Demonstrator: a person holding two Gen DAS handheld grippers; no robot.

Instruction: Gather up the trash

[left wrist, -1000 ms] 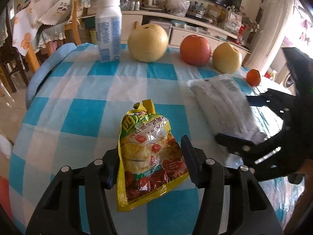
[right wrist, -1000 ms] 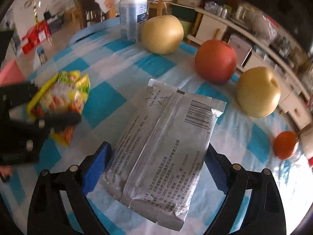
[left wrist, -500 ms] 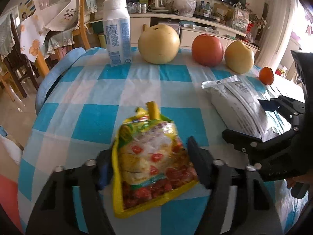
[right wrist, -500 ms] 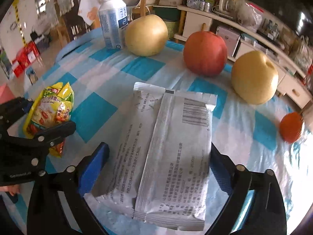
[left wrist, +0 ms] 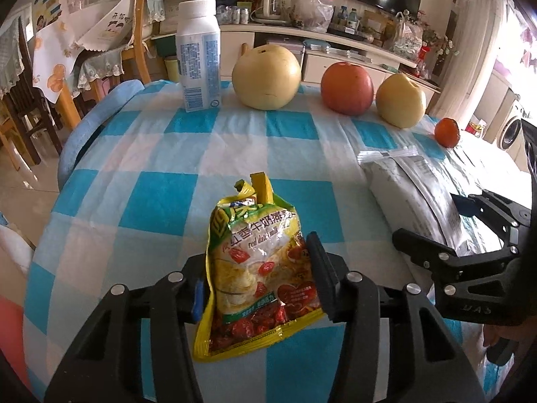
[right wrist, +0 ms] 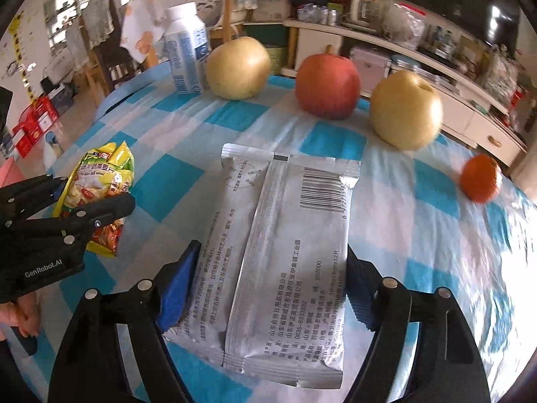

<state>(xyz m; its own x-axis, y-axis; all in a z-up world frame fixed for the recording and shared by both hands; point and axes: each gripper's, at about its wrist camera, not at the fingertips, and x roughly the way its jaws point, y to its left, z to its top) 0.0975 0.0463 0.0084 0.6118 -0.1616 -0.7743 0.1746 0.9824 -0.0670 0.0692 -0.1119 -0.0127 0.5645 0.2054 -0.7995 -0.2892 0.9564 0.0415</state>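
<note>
A yellow snack bag point(left wrist: 258, 268) printed with red dates lies on the blue-and-white checked tablecloth point(left wrist: 161, 201). My left gripper point(left wrist: 256, 278) straddles it; its jaws are closing and both pads press the bag's sides. In the right wrist view the same bag point(right wrist: 100, 181) shows at the left, inside the left gripper point(right wrist: 97, 191). A flat silver packet point(right wrist: 282, 252) with a barcode lies between the fingers of my right gripper point(right wrist: 268, 278). Those jaws are closing too, with the pads at the packet's long edges and the packet still flat. From the left wrist view, the right gripper point(left wrist: 424, 216) straddles the silver packet point(left wrist: 412, 188).
Along the table's far side stand a white milk bottle point(left wrist: 198, 57), a large yellow pear point(left wrist: 266, 77), a red apple point(left wrist: 346, 88), a yellow apple point(left wrist: 401, 100) and a small tangerine point(left wrist: 447, 131). Chairs stand beyond at the left and a cluttered shelf at the back.
Both pairs of jaws have narrowed. The left pads now touch the snack bag and the right pads have come in to the silver packet's edges. The right gripper has rolled and shifted slightly.
</note>
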